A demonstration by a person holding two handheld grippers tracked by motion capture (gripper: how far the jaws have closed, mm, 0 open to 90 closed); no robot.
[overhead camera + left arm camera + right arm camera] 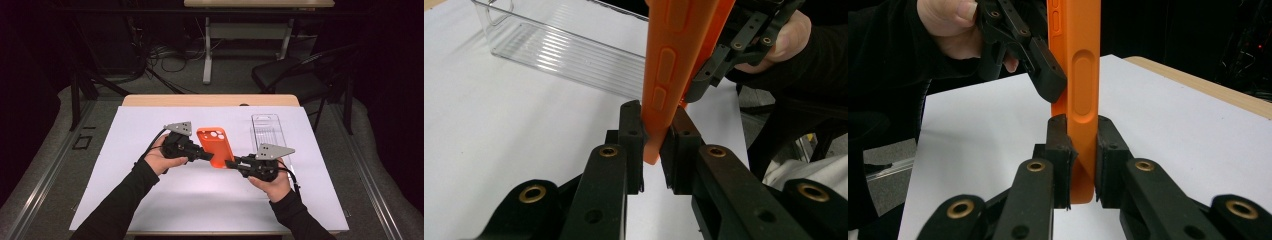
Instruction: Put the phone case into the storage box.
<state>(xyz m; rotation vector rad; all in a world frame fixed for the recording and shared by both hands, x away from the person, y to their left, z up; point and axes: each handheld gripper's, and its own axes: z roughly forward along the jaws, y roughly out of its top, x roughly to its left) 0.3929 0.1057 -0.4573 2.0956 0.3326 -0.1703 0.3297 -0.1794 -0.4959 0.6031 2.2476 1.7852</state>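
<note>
An orange phone case point(215, 145) is held up off the white sheet point(150, 195), between the two grippers. My left gripper point(205, 154) is shut on its left lower edge; in the left gripper view the pads point(631, 125) pinch the thin orange edge point(674, 60). From the right, my right gripper point(231, 163) is shut on the case's near corner. The right gripper view has its jaws point(1083, 122) clamped on the case's side point(1083, 75), with the left gripper's fingers point(1045, 75) gripping the same case higher up.
A clear plastic bin point(267, 131) lies on the sheet just right of the case, also visible behind it point(564, 55). The wooden table edge point(210, 100) runs along the back. A dark chair point(295, 75) and cables stand beyond the table.
</note>
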